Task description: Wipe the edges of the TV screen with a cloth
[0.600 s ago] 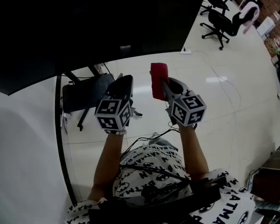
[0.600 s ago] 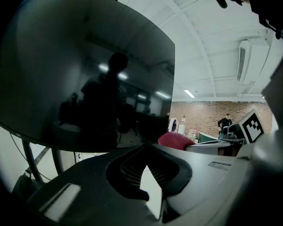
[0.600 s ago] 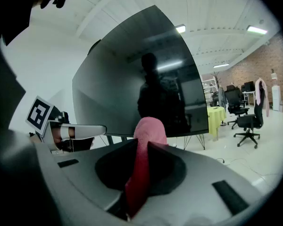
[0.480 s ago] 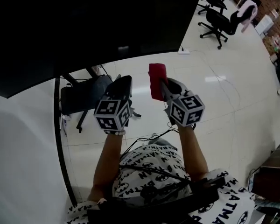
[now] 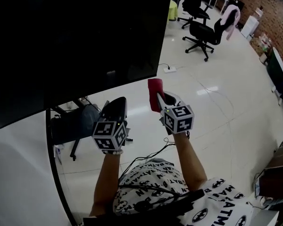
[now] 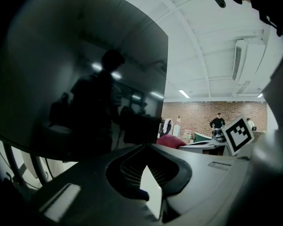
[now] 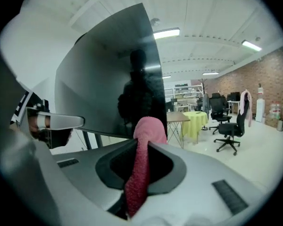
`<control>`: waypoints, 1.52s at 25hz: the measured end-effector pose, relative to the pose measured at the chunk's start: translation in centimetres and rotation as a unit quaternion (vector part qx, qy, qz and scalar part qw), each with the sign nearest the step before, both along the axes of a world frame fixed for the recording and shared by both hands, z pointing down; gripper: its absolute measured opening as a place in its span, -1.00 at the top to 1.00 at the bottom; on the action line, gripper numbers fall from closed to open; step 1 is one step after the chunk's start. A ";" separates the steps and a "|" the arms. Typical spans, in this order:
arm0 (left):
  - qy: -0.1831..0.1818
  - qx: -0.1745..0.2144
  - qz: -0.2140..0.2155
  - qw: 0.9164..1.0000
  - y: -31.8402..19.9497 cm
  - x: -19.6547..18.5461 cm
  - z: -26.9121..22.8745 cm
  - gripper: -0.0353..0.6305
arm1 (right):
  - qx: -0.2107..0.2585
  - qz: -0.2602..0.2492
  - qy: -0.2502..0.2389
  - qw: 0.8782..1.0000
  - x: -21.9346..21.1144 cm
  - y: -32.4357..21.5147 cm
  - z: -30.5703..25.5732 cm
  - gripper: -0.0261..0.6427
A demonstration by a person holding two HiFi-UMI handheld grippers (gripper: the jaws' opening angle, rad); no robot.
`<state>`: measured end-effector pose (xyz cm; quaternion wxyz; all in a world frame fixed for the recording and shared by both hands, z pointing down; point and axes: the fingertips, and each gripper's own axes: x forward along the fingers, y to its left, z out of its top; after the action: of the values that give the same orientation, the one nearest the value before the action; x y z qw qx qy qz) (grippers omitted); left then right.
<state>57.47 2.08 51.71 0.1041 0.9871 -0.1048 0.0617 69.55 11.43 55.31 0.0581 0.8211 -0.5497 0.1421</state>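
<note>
The TV screen (image 5: 75,41) is a big black panel across the upper left of the head view, and it reflects a person in both gripper views (image 6: 85,79) (image 7: 113,79). My right gripper (image 5: 159,98) is shut on a red cloth (image 5: 155,92), which stands up just below the TV's lower right corner. In the right gripper view the cloth (image 7: 144,164) runs between the jaws of the right gripper (image 7: 144,142). My left gripper (image 5: 119,102) is shut and empty, beside the right one and below the TV's bottom edge. From the left gripper (image 6: 145,146) the cloth (image 6: 172,140) shows to the right.
A dark chair (image 5: 70,124) and the TV stand's legs sit under the screen. A black pole (image 5: 54,173) borders a white panel (image 5: 19,173) at the left. Office chairs (image 5: 203,29) stand at the far right, with a power strip (image 5: 169,69) and cables on the pale floor.
The head view has swung so the TV's right edge now shows. Both grippers sit lower and further left in the picture, the cloth closer to the TV's lower right corner. Both grips are unchanged.
</note>
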 end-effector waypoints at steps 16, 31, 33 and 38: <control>0.006 0.000 -0.030 1.000 0.1 0.9 -0.1 0.88 | 0.004 0.091 0.060 0.994 10.2 -4.4 -0.6 0.76; 0.009 0.025 0.025 0.999 -2.2 1.5 -5.7 0.88 | 0.086 0.120 0.161 0.976 10.6 -5.4 -12.3 0.76; 0.001 0.043 0.033 0.999 -2.4 1.8 -8.0 0.88 | 0.102 0.120 0.179 0.971 10.2 -5.9 -15.6 0.76; 0.040 0.089 0.037 0.995 -2.1 2.7 -15.9 0.88 | 0.127 0.119 0.226 0.958 10.2 -5.4 -23.3 0.76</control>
<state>60.18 0.03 35.79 0.0174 0.9973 -0.0687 0.0166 79.73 5.99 32.05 0.0588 0.8920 -0.4339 -0.1127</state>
